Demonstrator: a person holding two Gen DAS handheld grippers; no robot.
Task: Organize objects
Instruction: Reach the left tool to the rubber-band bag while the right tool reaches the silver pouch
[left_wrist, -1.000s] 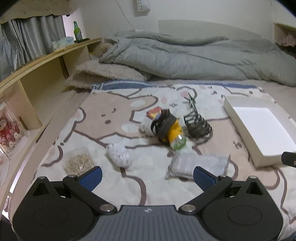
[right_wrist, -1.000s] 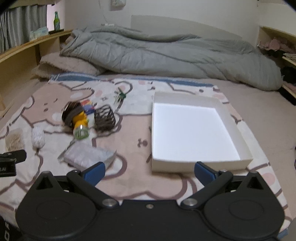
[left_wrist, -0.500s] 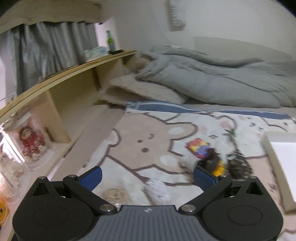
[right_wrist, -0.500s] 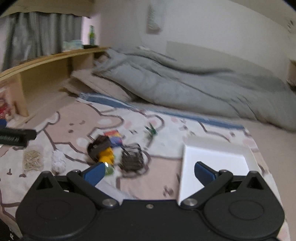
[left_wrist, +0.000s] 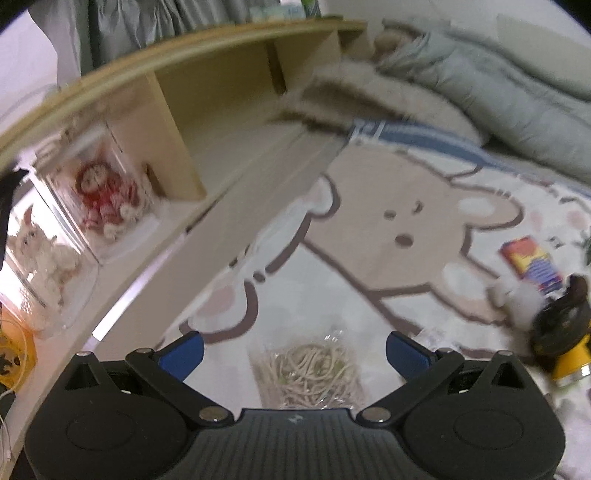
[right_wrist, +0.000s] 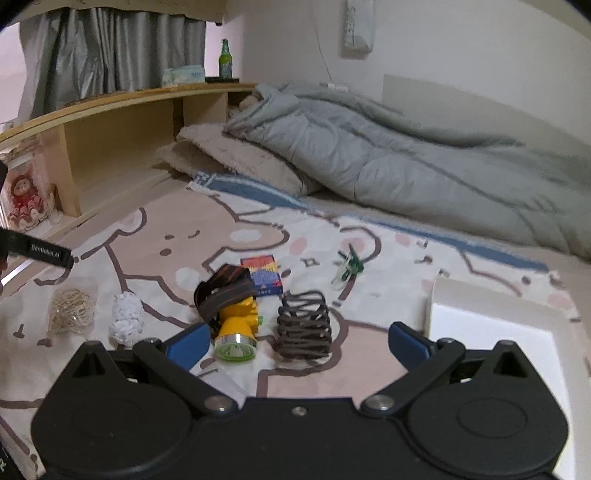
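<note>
My left gripper (left_wrist: 293, 350) hangs spread over the bag of rubber bands (left_wrist: 308, 371) near the blanket's (left_wrist: 406, 177) shelf-side edge; that slippery film could slide from a shallow pinch. My right gripper (right_wrist: 295, 341), spread and empty, alone shows the white tray (right_wrist: 491, 321) at the blanket's opposite edge.

Bedroom, likely at home: rumpled grey duvet (right_wrist: 388, 155) far on bed, curtains (right_wrist: 110, 48), wooden shelf (right_wrist: 122, 122) left holding dolls.
</note>
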